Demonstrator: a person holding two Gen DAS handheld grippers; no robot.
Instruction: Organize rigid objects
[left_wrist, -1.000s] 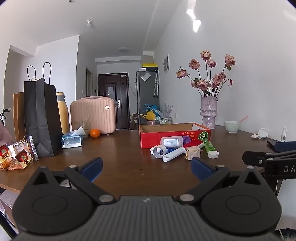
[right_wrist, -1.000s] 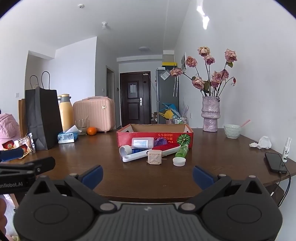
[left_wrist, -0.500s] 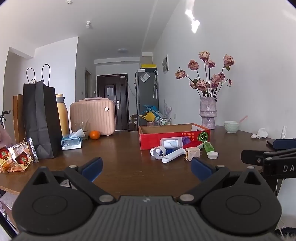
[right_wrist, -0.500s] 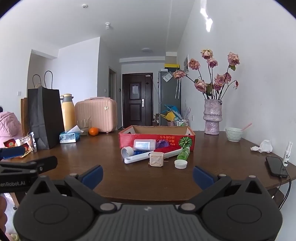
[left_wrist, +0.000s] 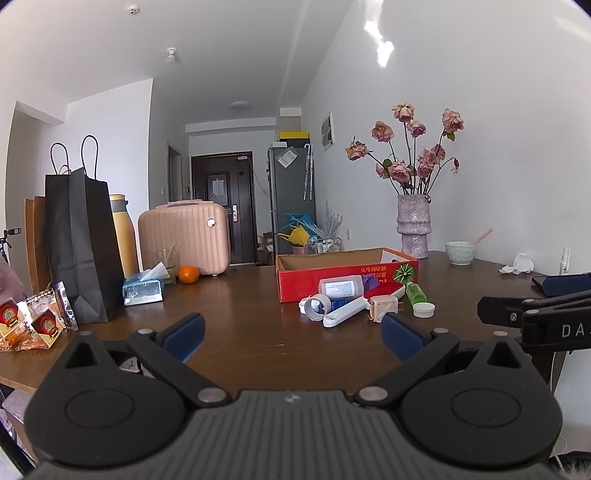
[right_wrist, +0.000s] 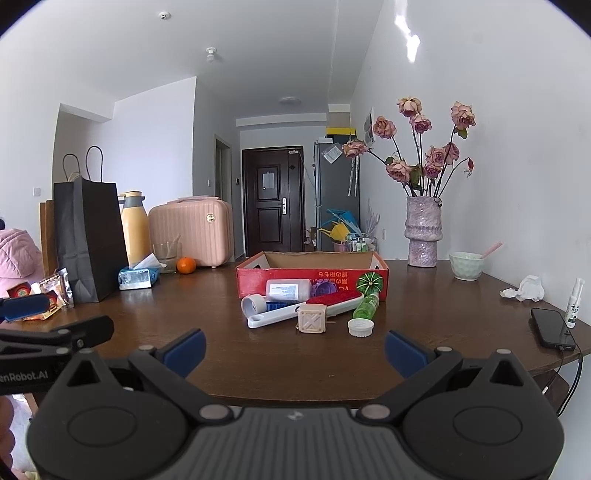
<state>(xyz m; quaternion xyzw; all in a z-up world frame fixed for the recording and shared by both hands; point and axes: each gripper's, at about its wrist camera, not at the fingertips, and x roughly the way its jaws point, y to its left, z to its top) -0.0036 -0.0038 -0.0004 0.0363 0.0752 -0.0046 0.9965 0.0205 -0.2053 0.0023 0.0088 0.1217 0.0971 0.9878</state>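
A red cardboard box (right_wrist: 314, 278) stands open mid-table; it also shows in the left wrist view (left_wrist: 295, 286). In front of it lie a white bottle (right_wrist: 288, 290), a tape roll (right_wrist: 254, 304), a white-handled red brush (right_wrist: 295, 312), a beige cube (right_wrist: 311, 320), a green bottle (right_wrist: 365, 306) and a white cap (right_wrist: 360, 327). My left gripper (left_wrist: 291, 332) and right gripper (right_wrist: 293, 349) are both open and empty, held near the table's front edge, well short of the pile.
A black paper bag (right_wrist: 90, 236), yellow flask (right_wrist: 135, 229), pink case (right_wrist: 192, 232), tissue pack (right_wrist: 136, 277) and orange (right_wrist: 186, 264) stand left. A vase of roses (right_wrist: 423, 236), bowl (right_wrist: 466, 266), crumpled tissue (right_wrist: 526, 290), spray bottle (right_wrist: 574, 306) and phone (right_wrist: 552, 328) are right.
Both grippers have shifted slightly, the views drifting a little; both stay open and empty. The objects on the table have not moved.
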